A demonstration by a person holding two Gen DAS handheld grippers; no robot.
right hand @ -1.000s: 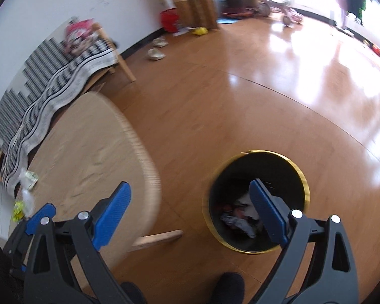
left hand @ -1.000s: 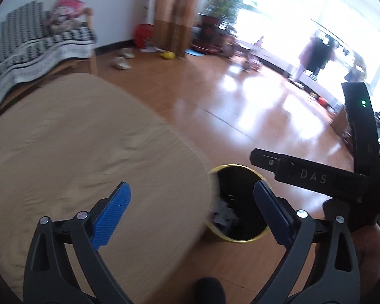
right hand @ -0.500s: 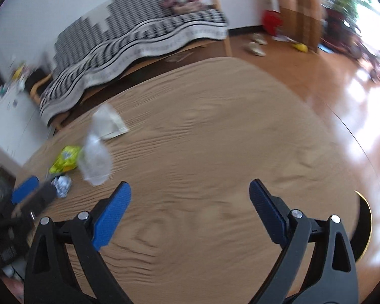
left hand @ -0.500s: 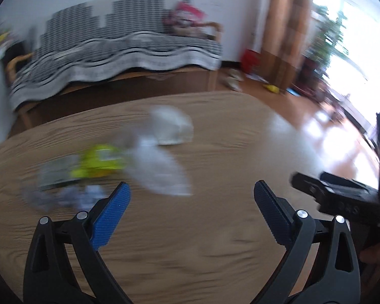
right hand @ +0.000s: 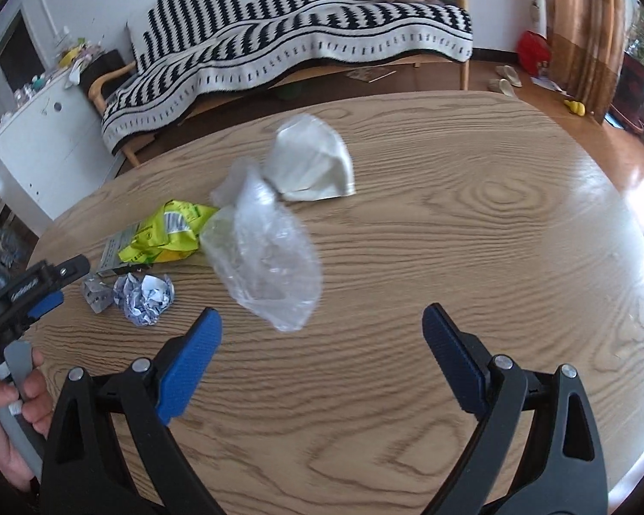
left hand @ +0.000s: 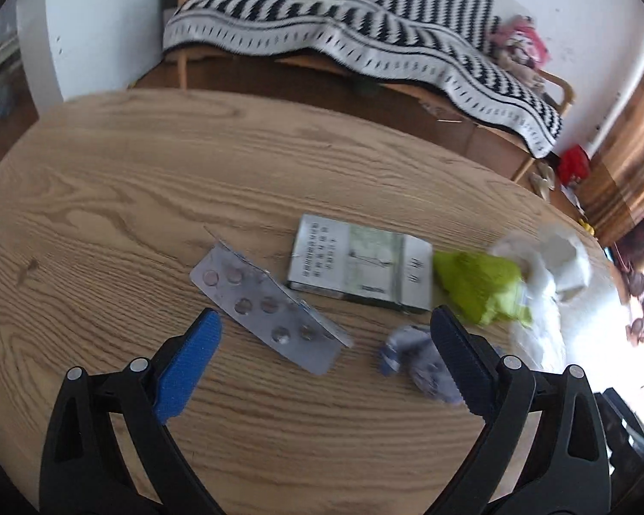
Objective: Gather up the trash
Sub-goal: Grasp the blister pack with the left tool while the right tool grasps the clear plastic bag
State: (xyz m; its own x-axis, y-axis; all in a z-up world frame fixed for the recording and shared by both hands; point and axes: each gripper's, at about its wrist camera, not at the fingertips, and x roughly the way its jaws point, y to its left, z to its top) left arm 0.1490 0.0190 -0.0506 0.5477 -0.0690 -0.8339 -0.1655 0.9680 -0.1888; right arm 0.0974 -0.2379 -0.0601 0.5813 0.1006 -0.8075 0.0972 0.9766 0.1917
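In your left wrist view, the litter lay bunched in the middle and right of the oval wooden table (left hand: 150,180), probably so that each piece could be taken in turn: a silver foil blister pack (left hand: 270,313) lay flat at centre, a flattened grey printed carton (left hand: 358,266) just above it, a crumpled lime-green wrapper (left hand: 478,287) to the right, a blue-and-white paper wad (left hand: 412,354) at lower right. Your left gripper (left hand: 326,347) stood spread wide, holding nothing, its blue pads either side of the blister pack's lower end and not touching it. In your right wrist view, the same heap sat at centre left, with a crinkled clear plastic bag (right hand: 264,257) nearest and a white folded wrapper (right hand: 309,165) above it. Your right gripper (right hand: 322,360) was likewise released and empty, the bag's lower tip just above the gap. No bin showed in either view.
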